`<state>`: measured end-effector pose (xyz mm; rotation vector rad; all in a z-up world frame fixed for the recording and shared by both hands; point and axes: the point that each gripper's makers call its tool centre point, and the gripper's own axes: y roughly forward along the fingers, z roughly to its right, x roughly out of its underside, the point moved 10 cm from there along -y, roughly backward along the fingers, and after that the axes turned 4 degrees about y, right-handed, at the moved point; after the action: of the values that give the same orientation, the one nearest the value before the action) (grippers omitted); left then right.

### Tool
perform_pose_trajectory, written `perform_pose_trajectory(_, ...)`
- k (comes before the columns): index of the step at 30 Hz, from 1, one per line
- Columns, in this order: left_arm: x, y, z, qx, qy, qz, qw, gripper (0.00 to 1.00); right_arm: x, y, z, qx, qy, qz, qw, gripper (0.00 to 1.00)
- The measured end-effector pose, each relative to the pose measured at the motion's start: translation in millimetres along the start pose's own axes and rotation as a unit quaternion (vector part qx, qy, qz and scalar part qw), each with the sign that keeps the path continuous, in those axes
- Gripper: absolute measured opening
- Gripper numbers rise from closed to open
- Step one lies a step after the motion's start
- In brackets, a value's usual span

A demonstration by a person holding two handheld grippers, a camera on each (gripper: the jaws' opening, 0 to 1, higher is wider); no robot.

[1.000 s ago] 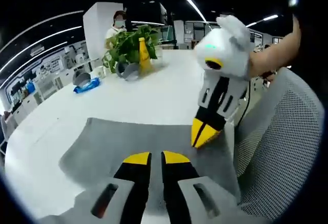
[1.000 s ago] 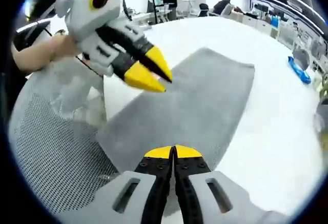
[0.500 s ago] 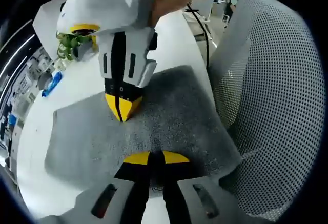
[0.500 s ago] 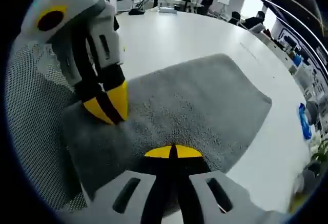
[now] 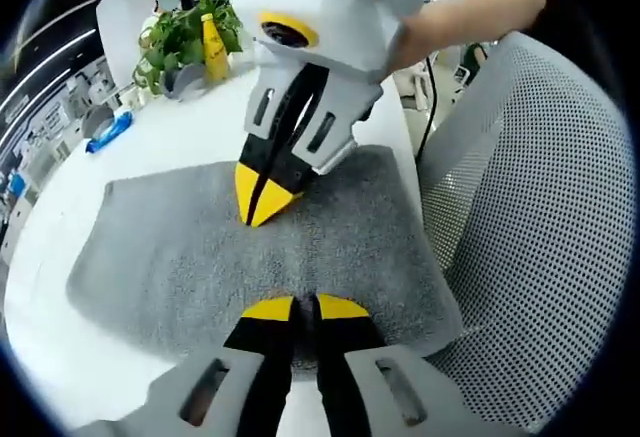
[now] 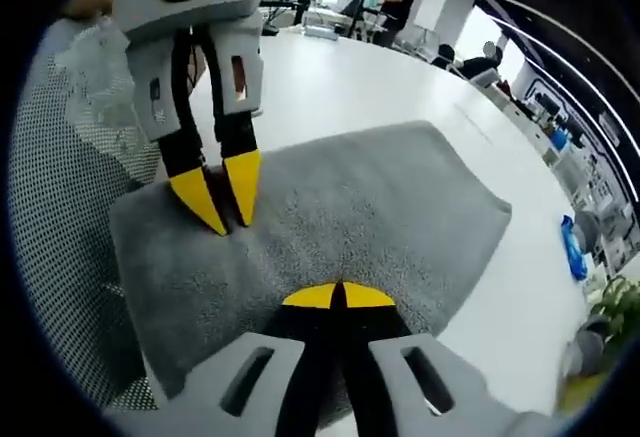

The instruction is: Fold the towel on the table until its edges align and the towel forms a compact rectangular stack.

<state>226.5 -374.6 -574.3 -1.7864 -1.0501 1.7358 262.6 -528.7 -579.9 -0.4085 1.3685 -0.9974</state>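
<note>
Only the right gripper view shows the left gripper [image 6: 222, 219] fingers slightly apart on the towel [image 6: 380, 217]; right gripper [image 5: 262, 207] fingers together.

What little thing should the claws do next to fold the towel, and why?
Probably close the left claw to pinch the towel. Its jaws stand slightly apart on the cloth near one edge, the right claw is shut with its tip on the towel, and the towel lies flat and unfolded.

bright, even overhead office light; white table [image 6: 330, 87] glares near towel [image 6: 350, 227]. soft shadows under towel edges. strong fisheye bending toward rims; background beyond table blurred, towel weave sharp.
</note>
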Motion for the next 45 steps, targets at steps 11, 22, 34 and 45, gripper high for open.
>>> perform_pose_trajectory(11, 4.1, -4, 0.2, 0.006, -0.013, -0.003, 0.9999, 0.06, 2.0, -5, -7, -0.004, 0.030, -0.011, 0.9995, 0.00)
perform_pose_trajectory(22, 7.6, -4, -0.2, 0.012, -0.040, 0.011, 0.9991, 0.06, 6.6, -7, -7, -0.009, 0.053, 0.004, 0.9986, 0.00)
perform_pose_trajectory(34, -28.4, -19, -12.7, -0.063, -0.010, 0.097, 0.9933, 0.06, 16.1, -55, 1, 0.008, 0.096, 0.096, 0.9907, 0.00)
perform_pose_trajectory(45, -53.0, 11, 8.2, -0.064, 0.024, 0.131, 0.9890, 0.06, 72.0, -113, -45, 0.032, -0.032, 0.081, 0.9957, 0.00)
